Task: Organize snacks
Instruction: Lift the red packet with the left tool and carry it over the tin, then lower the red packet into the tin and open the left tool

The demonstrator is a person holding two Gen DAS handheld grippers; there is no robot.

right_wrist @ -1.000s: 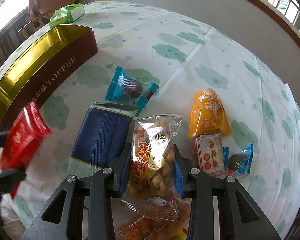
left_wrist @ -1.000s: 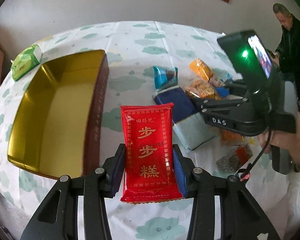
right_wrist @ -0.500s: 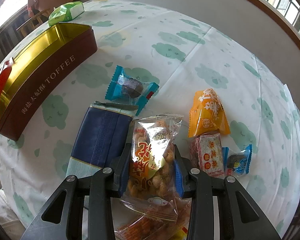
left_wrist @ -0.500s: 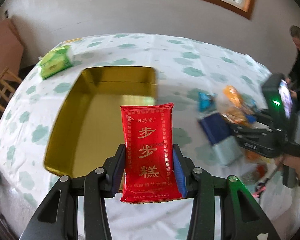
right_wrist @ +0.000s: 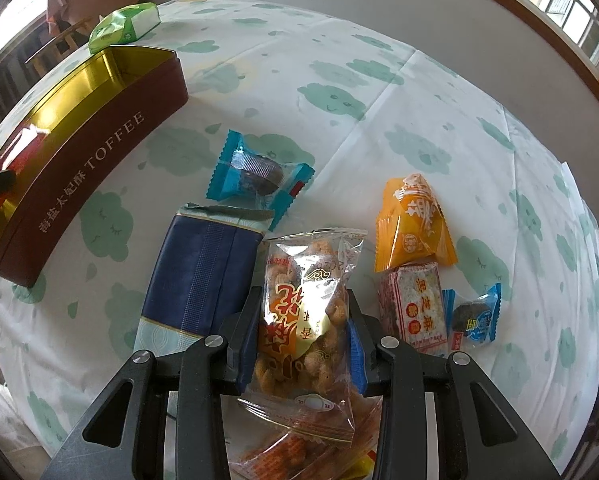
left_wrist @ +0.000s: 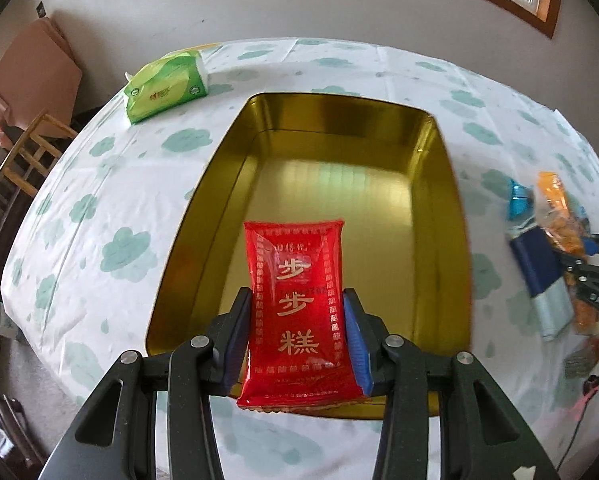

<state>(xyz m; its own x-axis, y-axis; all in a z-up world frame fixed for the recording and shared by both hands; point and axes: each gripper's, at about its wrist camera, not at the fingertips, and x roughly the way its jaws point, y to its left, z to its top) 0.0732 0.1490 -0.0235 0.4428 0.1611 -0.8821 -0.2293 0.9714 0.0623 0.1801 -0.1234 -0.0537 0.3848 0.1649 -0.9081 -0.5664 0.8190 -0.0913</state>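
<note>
White cloth printed with pale green clouds (left_wrist: 99, 208) covers the table, with a window frame along the top of both views. At the centre of the left wrist view sits the open gold tin (left_wrist: 451, 216), its floor bare. The left gripper (left_wrist: 297, 332) is clamped on the red packet (left_wrist: 297, 312), which stands upright between the blue pads at lower centre, over the tin's near end. A green tissue pack (left_wrist: 165, 84) lies at upper left, apart from the tin.

In the right wrist view the right gripper (right_wrist: 303, 332) is closed on a clear bag of fried snacks (right_wrist: 305, 312) at lower centre. Around it on the cloth lie a dark blue pouch (right_wrist: 203, 272), a blue-wrapped sweet (right_wrist: 255, 176), an orange packet (right_wrist: 413, 224), a red-and-white packet (right_wrist: 413, 308) and a small blue candy (right_wrist: 473, 318).

The risk appears to be the drop. The red packet's lower edge seems to hang about over the tin's near rim, so letting go here could leave it straddling the rim or sliding onto the cloth. The clear bag is pinched only at its middle, and its slack film could slip out.
</note>
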